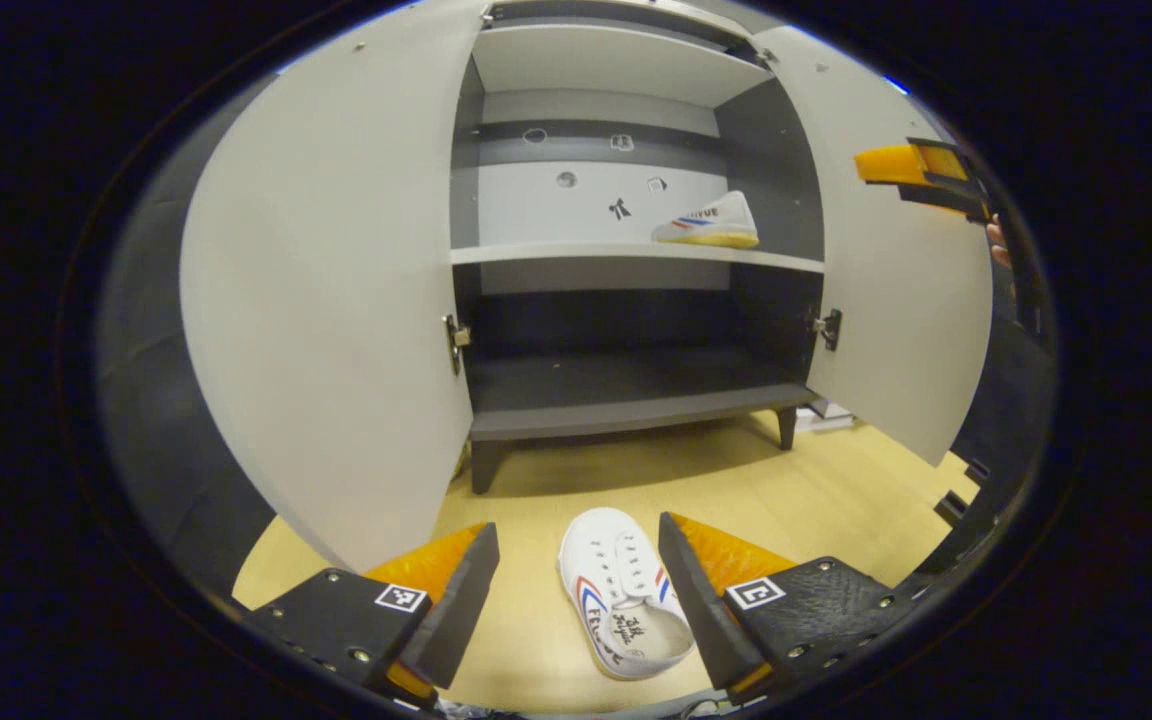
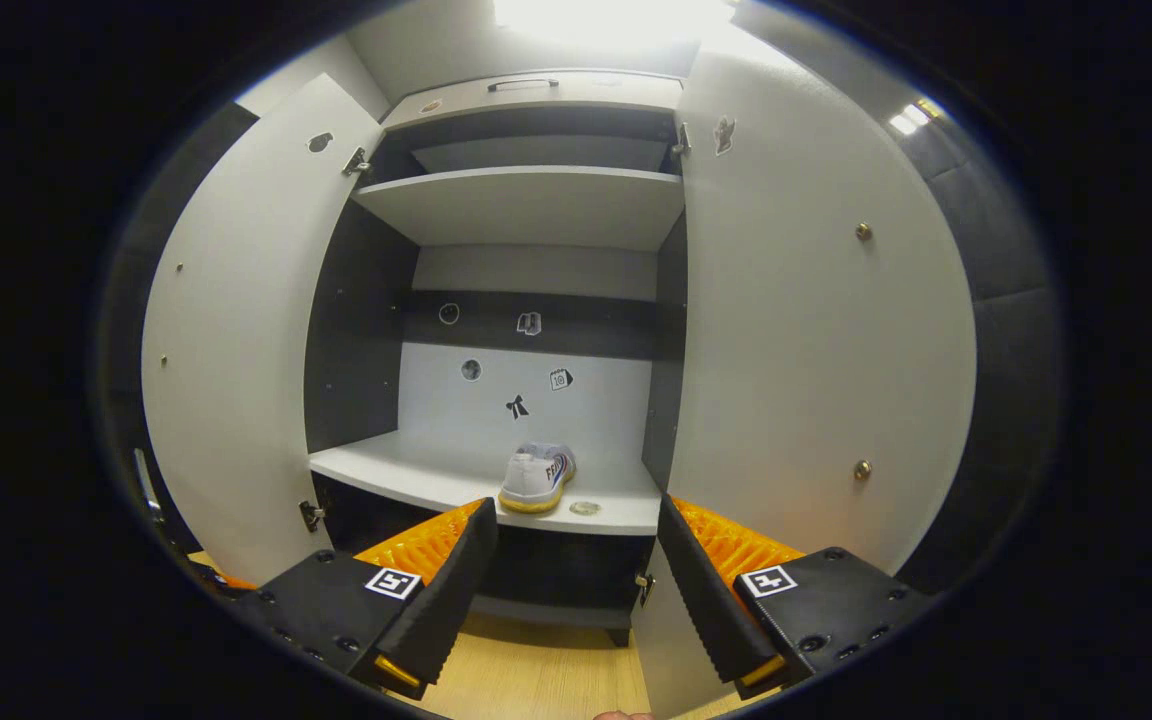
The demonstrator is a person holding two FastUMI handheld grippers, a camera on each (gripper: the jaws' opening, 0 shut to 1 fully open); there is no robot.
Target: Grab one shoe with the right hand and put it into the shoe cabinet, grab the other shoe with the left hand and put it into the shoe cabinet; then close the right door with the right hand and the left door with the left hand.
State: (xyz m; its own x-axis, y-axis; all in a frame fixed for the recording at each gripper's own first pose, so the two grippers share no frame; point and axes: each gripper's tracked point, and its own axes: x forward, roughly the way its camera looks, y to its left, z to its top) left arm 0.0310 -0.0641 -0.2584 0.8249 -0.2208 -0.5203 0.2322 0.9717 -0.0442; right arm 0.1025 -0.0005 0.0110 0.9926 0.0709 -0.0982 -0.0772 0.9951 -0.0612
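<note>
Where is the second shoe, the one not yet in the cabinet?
In the left gripper view, the shoe lies on the floor before the open cabinet, between the left gripper fingers.

I note a pale wooden floor (image 1: 816, 490) under everything. Small stickers (image 2: 516, 406) dot the rear panel (a bow shape, round marks, a calendar-like square). I see a bright ceiling light (image 2: 606, 20) overhead, and dark padded wall panels (image 2: 1011, 330) to one side.
</note>
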